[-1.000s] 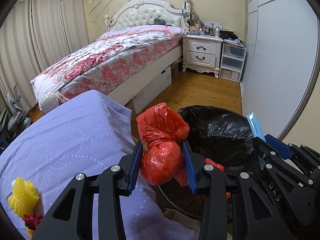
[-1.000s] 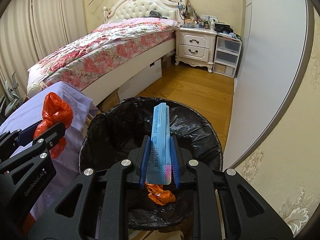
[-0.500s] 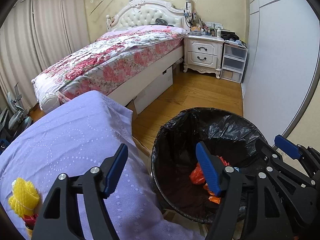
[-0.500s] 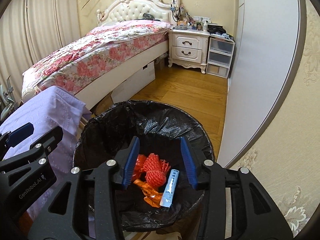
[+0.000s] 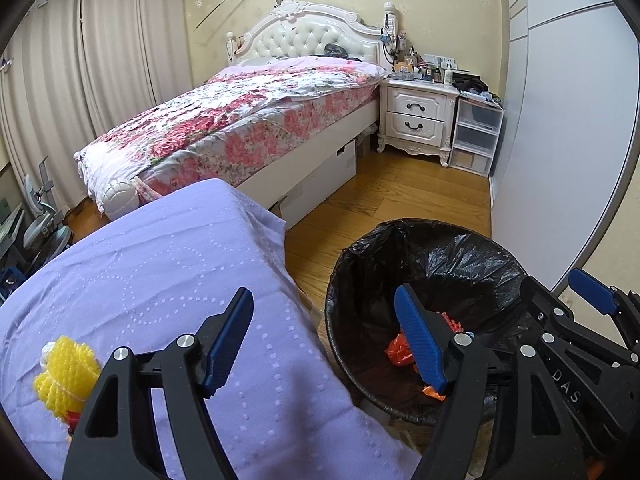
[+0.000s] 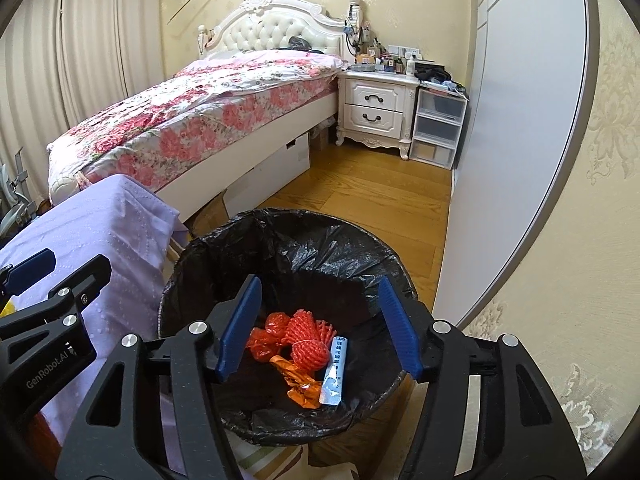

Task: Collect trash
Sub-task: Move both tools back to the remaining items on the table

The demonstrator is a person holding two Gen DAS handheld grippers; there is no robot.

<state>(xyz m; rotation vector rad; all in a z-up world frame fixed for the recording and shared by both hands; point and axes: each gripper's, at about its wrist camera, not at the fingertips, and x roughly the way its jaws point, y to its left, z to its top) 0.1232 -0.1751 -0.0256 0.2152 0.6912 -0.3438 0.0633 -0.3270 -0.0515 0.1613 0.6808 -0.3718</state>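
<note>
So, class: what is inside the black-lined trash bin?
In the trash bin lie a red plastic bag, red mesh netting, an orange wrapper and a blue-and-white packet. Anything underneath them is hidden.

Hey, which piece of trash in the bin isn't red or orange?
The blue-and-white packet. It lies flat at the right of the pile in the bin, beside the red net and orange wrapper.

Each tool is made of matte black plastic arms with triangular holes and round silver screws. The left tool [image 5: 324, 338] and the right tool [image 6: 318, 330] have blue ribbed fingertips [image 6: 239, 330]. White letters read "GenRobot.AI" and "DAS".
</note>
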